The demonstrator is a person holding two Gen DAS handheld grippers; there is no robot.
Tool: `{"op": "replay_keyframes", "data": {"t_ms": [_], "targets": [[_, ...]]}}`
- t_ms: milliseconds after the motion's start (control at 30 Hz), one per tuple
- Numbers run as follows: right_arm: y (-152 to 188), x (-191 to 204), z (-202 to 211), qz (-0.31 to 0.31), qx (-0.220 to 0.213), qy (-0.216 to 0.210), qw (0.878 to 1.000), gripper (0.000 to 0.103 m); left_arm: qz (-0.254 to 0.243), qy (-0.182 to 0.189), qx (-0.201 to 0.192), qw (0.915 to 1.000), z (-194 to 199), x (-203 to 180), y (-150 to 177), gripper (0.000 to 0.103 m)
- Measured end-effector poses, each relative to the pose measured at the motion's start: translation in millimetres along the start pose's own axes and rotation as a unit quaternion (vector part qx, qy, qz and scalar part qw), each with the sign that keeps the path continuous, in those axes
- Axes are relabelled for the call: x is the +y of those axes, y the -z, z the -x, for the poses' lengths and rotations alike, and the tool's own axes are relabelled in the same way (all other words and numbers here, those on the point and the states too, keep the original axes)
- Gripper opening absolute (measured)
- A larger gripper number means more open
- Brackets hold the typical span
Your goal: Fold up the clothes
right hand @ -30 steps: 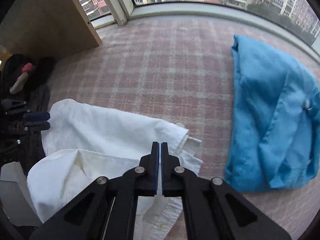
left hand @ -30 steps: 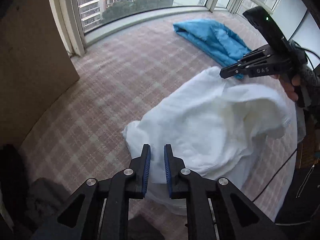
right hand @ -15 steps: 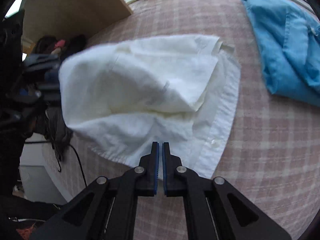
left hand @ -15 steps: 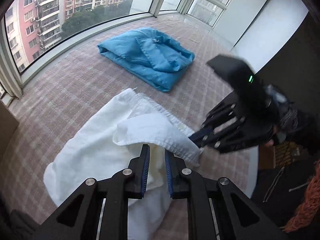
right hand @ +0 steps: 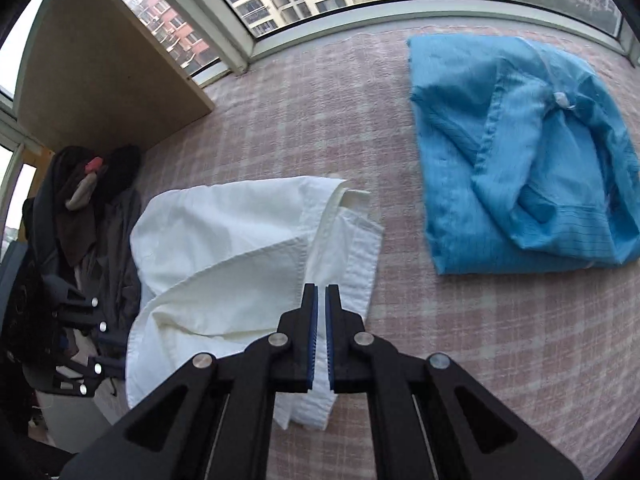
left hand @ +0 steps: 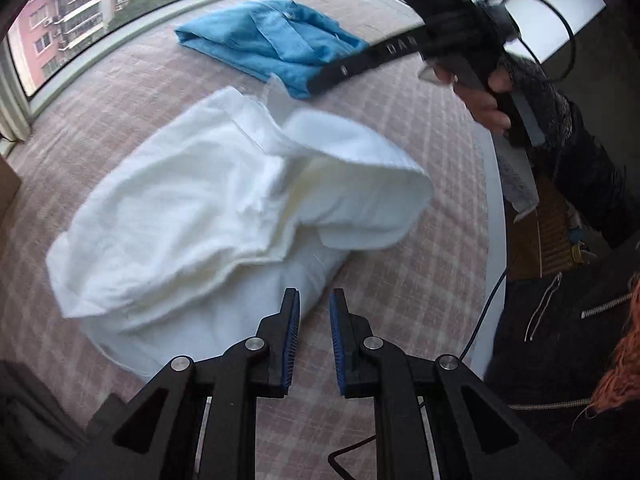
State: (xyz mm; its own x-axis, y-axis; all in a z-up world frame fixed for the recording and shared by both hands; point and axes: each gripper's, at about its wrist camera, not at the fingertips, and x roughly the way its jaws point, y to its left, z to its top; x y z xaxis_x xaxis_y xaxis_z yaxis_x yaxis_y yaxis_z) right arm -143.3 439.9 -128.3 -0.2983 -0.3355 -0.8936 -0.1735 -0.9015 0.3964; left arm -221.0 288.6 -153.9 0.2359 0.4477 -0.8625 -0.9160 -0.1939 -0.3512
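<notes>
While R tongs (right hand: 321,312) pinch white shirt (right hand: 224,248), only L view shows L tongs (left hand: 314,320) slightly apart (empty).

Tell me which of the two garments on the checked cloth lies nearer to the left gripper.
The white shirt: it lies just ahead of the left gripper, while the blue garment lies farther away, near the window.

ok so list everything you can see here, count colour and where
white shirt: 1, white, partly folded on the checked cover, near side
blue shirt: 1, blue, folded, beyond the white one toward the window
checked cover: 1, pink and white, under both shirts
dark clothes: a pile, dark, at the cover's edge by the board
board: 1, tan, leaning by the window
left gripper: 1, black with blue pads, open, empty
right gripper: 1, black with blue pads, shut on the white shirt's edge
hand: 1, holding the right gripper
</notes>
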Motion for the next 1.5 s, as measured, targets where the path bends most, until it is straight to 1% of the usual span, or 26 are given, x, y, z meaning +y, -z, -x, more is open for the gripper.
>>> {"op": "replay_keyframes", "data": {"t_ms": [33,100,167,233,267,300,400,467,533,633,667,733,867,967,1000,1067,1133,1167,1200,1233,1300,1333,1367,1400,1433,1500], "targets": [[-3,-1,1,-0.001,-0.002,-0.002,1.000,0.004,0.003,-0.005,-0.002,1.0000,2,4,-2,0.016],[-6,-1,2,-0.001,-0.003,-0.007,1.000,0.004,0.008,-0.014,-0.007,0.9998,5,11,-7,0.017],[6,9,-9,-0.004,0.009,-0.023,1.000,0.004,0.014,-0.023,-0.012,0.9996,8,18,-12,0.018],[17,16,-16,-0.010,0.007,-0.051,0.999,0.005,0.019,-0.033,-0.016,0.9992,11,25,-17,0.018],[21,20,-16,-0.008,0.009,-0.057,0.998,0.005,0.021,-0.033,-0.016,0.9991,10,28,-19,0.018],[24,23,-13,0.002,0.008,-0.045,0.999,0.005,0.021,-0.030,-0.012,0.9993,7,27,-21,0.018],[29,23,12,0.015,-0.020,-0.015,1.000,0.005,0.000,-0.033,-0.004,0.9995,4,15,-20,0.018],[31,16,24,0.007,-0.033,-0.021,0.999,0.005,-0.006,-0.031,0.001,0.9995,4,8,-18,0.018],[34,12,17,0.000,-0.026,-0.030,0.999,0.005,-0.007,-0.022,0.001,0.9997,1,2,-15,0.018],[44,12,-16,-0.010,0.018,-0.065,0.998,0.005,-0.007,-0.004,0.003,1.0000,-9,-11,-11,0.018],[47,14,-25,-0.009,0.030,-0.061,0.998,0.005,-0.007,0.003,0.005,1.0000,-14,-17,-10,0.018],[56,16,-26,-0.001,0.027,-0.047,0.999,0.005,-0.009,0.013,0.009,0.9998,-22,-27,-7,0.018],[65,1,-11,-0.034,0.007,-0.099,0.994,0.005,-0.027,0.006,0.008,0.9996,-23,-42,-4,0.018],[66,0,-14,-0.038,0.006,-0.109,0.993,0.005,-0.013,0.006,0.000,0.9999,-17,-35,-8,0.018],[65,6,-18,-0.026,0.009,-0.098,0.995,0.005,-0.007,0.010,-0.002,0.9999,-15,-33,-9,0.018],[63,17,-26,0.000,0.016,-0.069,0.997,0.005,-0.013,0.000,-0.006,0.9999,-11,-34,-9,0.018],[64,26,-26,0.033,0.021,-0.004,0.999,0.005,-0.037,-0.038,-0.004,0.9986,-10,-38,-5,0.018],[63,28,-16,0.043,0.009,0.009,0.999,0.005,-0.043,-0.050,-0.004,0.9978,-9,-39,-3,0.018],[62,31,-5,0.052,-0.004,0.022,0.998,0.005,-0.039,-0.049,-0.003,0.9980,-10,-36,0,0.018],[61,33,6,0.057,-0.016,0.026,0.998,0.005,-0.034,-0.049,-0.002,0.9982,-10,-34,3,0.018],[56,38,29,0.048,-0.032,-0.009,0.998,0.005,-0.035,-0.057,-0.007,0.9978,-9,-29,4,0.018],[53,40,35,0.041,-0.033,-0.020,0.998,0.007,-0.046,-0.072,-0.011,0.9963,-8,-27,2,0.018],[51,42,37,0.029,-0.028,-0.027,0.999,0.011,-0.057,-0.086,-0.015,0.9945,-6,-26,0,0.018],[48,43,37,0.017,-0.023,-0.033,0.999,0.026,-0.068,-0.100,-0.016,0.9925,-6,-24,-3,0.018],[47,44,33,0.009,-0.018,-0.034,0.999,0.034,-0.075,-0.107,-0.014,0.9914,-6,-21,-6,0.018],[43,51,21,0.001,-0.009,-0.025,1.000,0.034,-0.080,-0.104,-0.009,0.9912,-7,-14,-11,0.018]]}}
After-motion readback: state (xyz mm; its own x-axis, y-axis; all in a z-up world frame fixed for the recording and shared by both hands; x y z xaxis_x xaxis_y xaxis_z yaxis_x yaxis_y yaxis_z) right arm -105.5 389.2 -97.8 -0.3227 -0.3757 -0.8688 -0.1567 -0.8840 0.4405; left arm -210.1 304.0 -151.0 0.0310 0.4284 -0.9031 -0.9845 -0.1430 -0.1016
